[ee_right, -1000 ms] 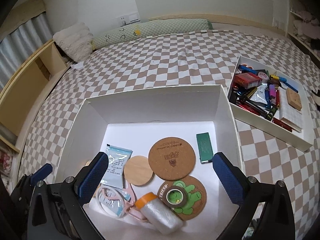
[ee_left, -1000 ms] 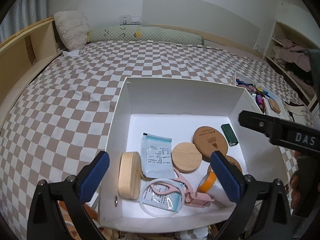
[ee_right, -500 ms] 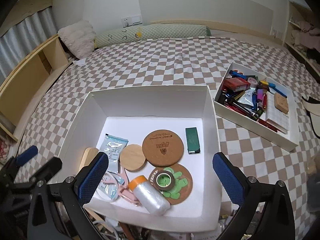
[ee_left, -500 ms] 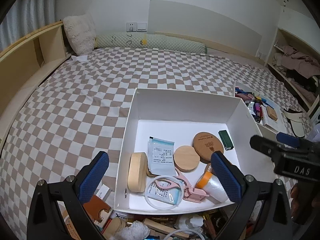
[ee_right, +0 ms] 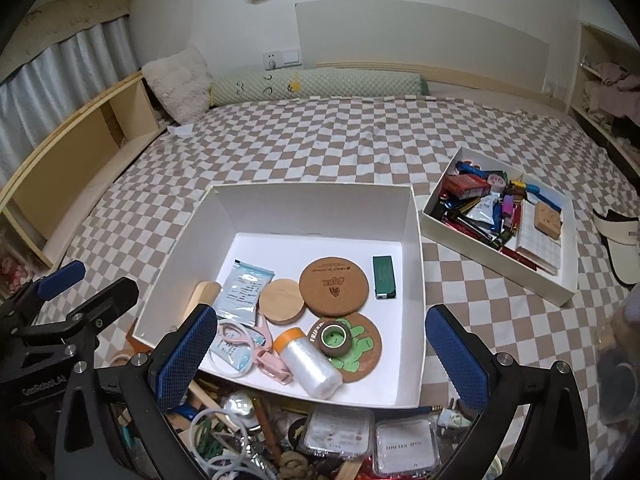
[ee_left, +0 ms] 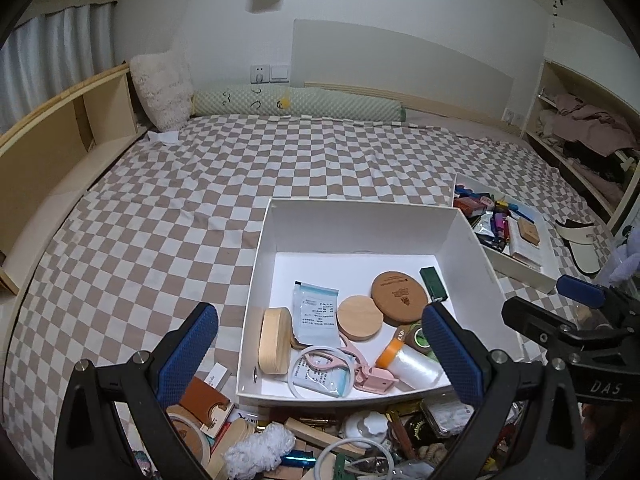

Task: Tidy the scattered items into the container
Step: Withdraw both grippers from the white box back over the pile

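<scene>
A white open box (ee_left: 360, 222) (ee_right: 416, 240) sits on the checkered bed. It holds cork coasters (ee_right: 333, 286), a wooden disc (ee_left: 359, 317), a packet (ee_left: 315, 310), a green lighter (ee_right: 384, 271), a film roll (ee_right: 312, 366), tape (ee_right: 335, 337) and a pink clip (ee_left: 372, 372). Scattered items (ee_left: 304, 440) (ee_right: 320, 440) lie in a heap in front of the box. My left gripper (ee_left: 328, 354) is open and empty above the box's near edge. My right gripper (ee_right: 320, 354) is open and empty, to the right of the left one (ee_right: 60, 320).
A second white tray (ee_right: 560, 296) full of pens and small items lies to the right of the box. A visor cap (ee_right: 618, 248) lies at the far right. Wooden shelves line the bed's left side (ee_left: 48, 148); pillows (ee_left: 296, 106) lie at the head.
Both grippers have drawn back and up from the box, so the heap of scattered items in front of it has come into view. Both stay open and empty.
</scene>
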`<move>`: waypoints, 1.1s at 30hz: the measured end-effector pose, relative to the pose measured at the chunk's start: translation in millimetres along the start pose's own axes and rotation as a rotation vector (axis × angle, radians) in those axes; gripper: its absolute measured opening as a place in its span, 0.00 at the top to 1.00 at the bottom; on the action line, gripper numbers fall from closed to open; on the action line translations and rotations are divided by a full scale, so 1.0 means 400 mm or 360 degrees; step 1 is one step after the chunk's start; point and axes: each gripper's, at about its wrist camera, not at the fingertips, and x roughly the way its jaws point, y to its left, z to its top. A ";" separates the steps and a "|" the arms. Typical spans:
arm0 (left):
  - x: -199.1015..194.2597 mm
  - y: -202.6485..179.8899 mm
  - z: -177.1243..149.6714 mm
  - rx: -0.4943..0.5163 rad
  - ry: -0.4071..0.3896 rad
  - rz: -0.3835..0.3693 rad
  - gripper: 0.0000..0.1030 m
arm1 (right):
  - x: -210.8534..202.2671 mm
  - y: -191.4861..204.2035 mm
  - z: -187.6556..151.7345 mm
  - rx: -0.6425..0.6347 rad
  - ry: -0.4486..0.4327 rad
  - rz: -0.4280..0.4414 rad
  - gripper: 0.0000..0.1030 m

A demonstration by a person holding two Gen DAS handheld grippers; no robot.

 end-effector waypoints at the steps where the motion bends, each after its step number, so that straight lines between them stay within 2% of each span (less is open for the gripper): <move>1: -0.009 -0.001 0.000 -0.0001 -0.0005 -0.0004 0.01 | -0.009 -0.001 0.001 0.0005 -0.0004 0.0001 0.00; 11: -0.099 0.000 -0.023 0.0015 -0.0036 -0.0006 0.01 | -0.119 0.001 -0.031 -0.0047 -0.0070 -0.0014 0.00; 19: -0.158 0.027 -0.095 0.0025 -0.0013 -0.0007 0.01 | -0.207 -0.016 -0.103 -0.0050 -0.0119 -0.0012 0.00; 25: -0.215 0.046 -0.154 0.0093 -0.0029 -0.0029 0.01 | -0.264 -0.019 -0.162 -0.0061 -0.0147 0.0012 0.00; 33: -0.270 0.097 -0.257 0.0103 -0.0021 -0.0094 0.00 | -0.281 -0.023 -0.262 -0.0064 -0.0138 0.0035 0.00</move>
